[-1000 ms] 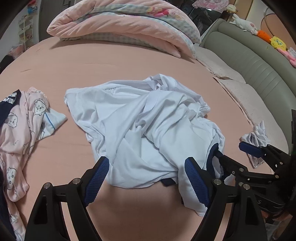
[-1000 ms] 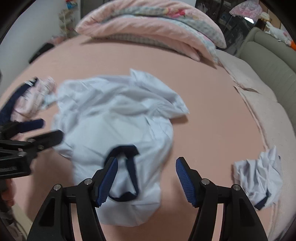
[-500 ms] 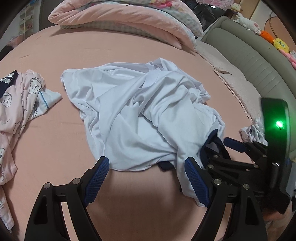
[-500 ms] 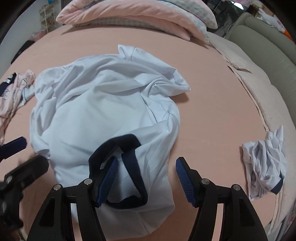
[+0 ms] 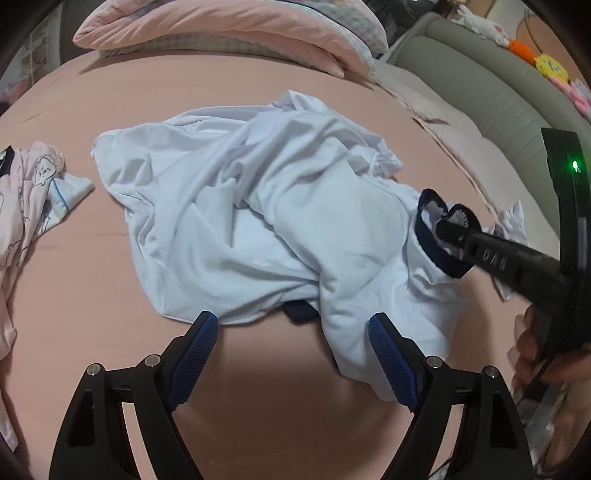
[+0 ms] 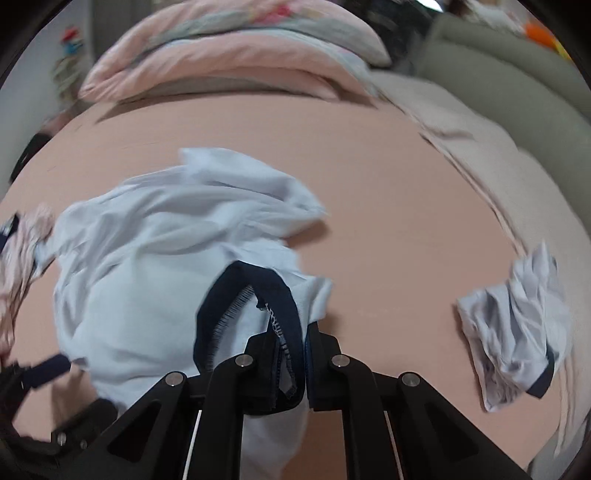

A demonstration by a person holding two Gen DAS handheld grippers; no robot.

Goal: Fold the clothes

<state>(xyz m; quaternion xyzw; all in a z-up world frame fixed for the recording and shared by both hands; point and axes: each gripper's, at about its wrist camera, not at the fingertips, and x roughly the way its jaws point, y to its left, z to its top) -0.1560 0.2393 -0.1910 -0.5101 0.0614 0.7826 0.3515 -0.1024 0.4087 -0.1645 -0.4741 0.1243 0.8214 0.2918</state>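
A crumpled white T-shirt with a navy collar lies on the pink bed sheet. My right gripper is shut on the navy collar and lifts it a little; from the left wrist view it reaches in from the right, held by a hand. My left gripper is open just in front of the shirt's near hem, its blue pads apart with nothing between them.
A pink printed garment lies at the left. A small crumpled white piece with navy trim lies at the right. A folded pink quilt sits at the back. A grey-green padded headboard runs along the right.
My right gripper went from open over the collar to shut on it and raised the collar. The left gripper stayed open near the hem.
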